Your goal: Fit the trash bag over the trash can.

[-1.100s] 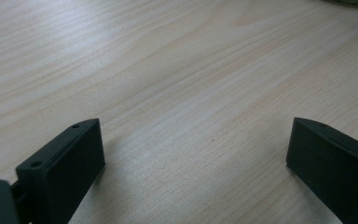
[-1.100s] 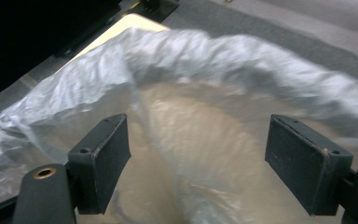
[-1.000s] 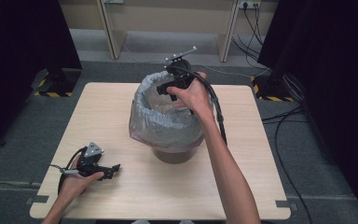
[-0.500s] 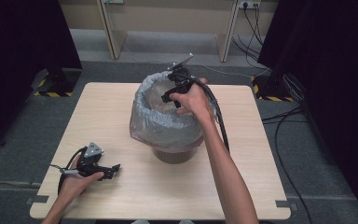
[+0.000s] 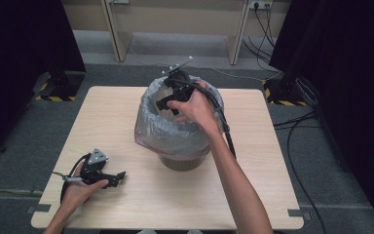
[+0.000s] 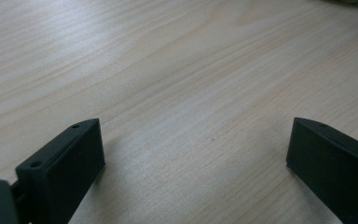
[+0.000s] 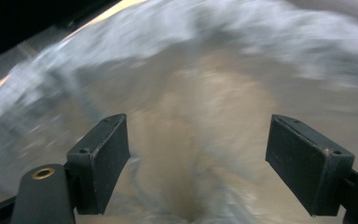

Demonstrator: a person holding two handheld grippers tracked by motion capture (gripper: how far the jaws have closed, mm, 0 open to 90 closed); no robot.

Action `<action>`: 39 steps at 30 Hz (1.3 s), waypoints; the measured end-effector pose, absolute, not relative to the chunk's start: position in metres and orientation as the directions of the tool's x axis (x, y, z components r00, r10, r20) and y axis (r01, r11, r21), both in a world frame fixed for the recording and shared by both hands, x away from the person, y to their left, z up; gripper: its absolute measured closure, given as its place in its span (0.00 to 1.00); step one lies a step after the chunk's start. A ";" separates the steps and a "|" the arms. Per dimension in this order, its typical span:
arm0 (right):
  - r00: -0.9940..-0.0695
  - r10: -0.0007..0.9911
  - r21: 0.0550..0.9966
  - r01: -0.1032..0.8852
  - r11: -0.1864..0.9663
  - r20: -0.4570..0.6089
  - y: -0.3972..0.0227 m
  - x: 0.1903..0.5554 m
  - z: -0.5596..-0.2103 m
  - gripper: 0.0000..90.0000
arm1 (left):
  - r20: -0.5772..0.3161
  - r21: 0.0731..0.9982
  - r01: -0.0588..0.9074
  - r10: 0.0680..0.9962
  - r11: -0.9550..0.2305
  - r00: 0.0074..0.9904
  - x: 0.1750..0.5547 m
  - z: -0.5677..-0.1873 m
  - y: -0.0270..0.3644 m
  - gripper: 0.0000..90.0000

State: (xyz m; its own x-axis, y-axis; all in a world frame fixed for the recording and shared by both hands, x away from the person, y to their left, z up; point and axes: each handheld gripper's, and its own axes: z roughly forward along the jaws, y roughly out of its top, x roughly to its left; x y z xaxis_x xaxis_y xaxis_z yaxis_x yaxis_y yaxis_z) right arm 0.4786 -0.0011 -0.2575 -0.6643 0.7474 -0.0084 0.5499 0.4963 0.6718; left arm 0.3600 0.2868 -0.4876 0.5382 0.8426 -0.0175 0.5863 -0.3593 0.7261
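Note:
A bin lined with a grey plastic bag stands at the middle of the wooden table. My right gripper hangs over the bin's mouth, pointing down into it. In the right gripper view its jaws stand wide apart, open, with nothing between them, and the bag's inside is blurred beneath. My left gripper rests on the table near the front left corner. The left gripper view has its jaws open over bare wood.
A black cable trails from the right gripper along the forearm. Beyond the table are a grey floor, a pale frame's legs and more cables at the right. Dark curtains hang on both sides.
The right gripper has moved slightly toward me and lower over the bin's mouth. The left gripper has stayed in place on the table.

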 end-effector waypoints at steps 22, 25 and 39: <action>-0.710 0.703 0.579 0.587 0.565 0.033 0.008 0.488 -0.276 0.24 | -0.018 0.726 0.586 0.842 -0.360 0.539 0.360 -0.488 0.287 0.03; -0.688 0.725 0.616 0.589 0.523 0.042 0.001 0.489 -0.266 0.24 | -0.018 0.726 0.586 0.842 -0.360 0.538 0.360 -0.488 0.287 0.03; -0.643 0.756 0.739 0.567 0.363 0.122 -0.022 0.490 -0.240 0.23 | -0.017 0.726 0.586 0.842 -0.360 0.539 0.360 -0.488 0.287 0.03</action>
